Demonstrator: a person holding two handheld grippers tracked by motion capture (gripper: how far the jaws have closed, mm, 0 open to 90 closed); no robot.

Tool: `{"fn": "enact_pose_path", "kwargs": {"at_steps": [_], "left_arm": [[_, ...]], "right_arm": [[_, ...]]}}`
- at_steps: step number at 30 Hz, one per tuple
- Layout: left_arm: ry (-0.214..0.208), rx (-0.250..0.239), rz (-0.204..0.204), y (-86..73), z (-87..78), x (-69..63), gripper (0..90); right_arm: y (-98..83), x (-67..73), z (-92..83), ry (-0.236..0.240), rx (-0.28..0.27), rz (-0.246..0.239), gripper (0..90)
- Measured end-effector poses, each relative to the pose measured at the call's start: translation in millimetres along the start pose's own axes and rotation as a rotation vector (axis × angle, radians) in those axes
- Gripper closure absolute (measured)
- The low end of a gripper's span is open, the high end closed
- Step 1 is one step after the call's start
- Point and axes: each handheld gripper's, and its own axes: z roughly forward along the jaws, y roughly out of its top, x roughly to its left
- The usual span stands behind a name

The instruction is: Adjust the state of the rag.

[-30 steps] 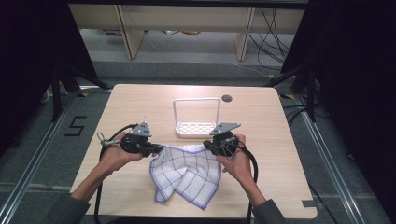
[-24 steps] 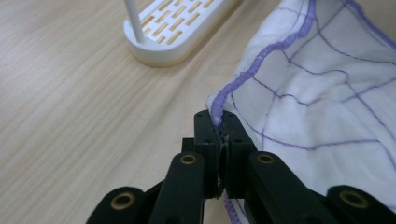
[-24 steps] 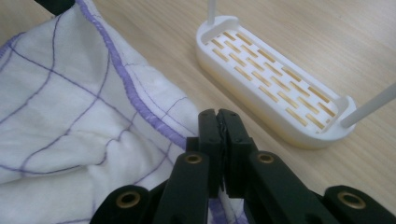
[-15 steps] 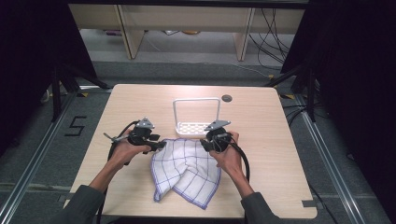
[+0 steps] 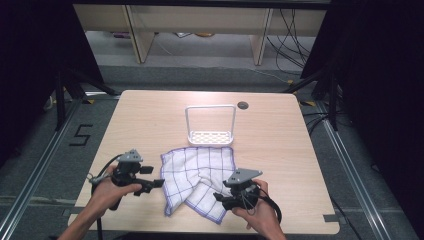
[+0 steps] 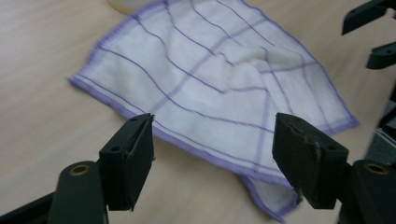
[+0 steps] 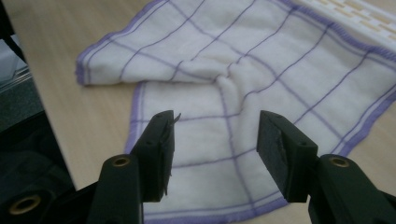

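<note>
Likely the cloth (image 5: 197, 176) is soft, light and limp, so both wide-open, empty grippers, left (image 5: 159, 183) and right (image 5: 218, 196), having just been opening, should pinch its purple hem at 7 and 5 o'clock.

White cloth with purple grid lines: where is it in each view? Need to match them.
High view: white cloth with purple grid lines, table centre, between both grippers.
Left gripper view: upper centre, beyond the open jaws.
Right gripper view: centre and right, reaching under the open jaws.
Shared landmark: white plastic rack, at the cloth's far edge.

Both hands low and apart – left gripper (image 5: 159, 182) and right gripper (image 5: 218, 196) jaws just opened, nothing pinched.
</note>
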Motion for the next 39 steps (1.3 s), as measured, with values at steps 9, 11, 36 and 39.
{"fn": "enact_pose_path", "kwargs": {"at_steps": [9,11,36,39], "left_arm": [[-0.008,-0.005,0.006,-47.3,7.1,-38.0,31.8],[-0.012,0.021,0.026,-51.3,10.5,-43.5,32.0],[-0.011,0.005,0.185,-55.9,34.1,-55.5,87.3],[-0.013,-0.008,0.185,-54.4,23.4,-49.2,87.9]], "right_arm": [[-28.8,26.2,9.2,0.059,0.09,-0.003,51.6],[-30.3,28.1,10.0,0.06,0.086,-0.013,53.0],[-38.9,33.2,27.8,-0.008,0.146,-0.15,86.9],[-39.4,28.7,19.7,0.02,0.131,-0.108,87.5]]}}
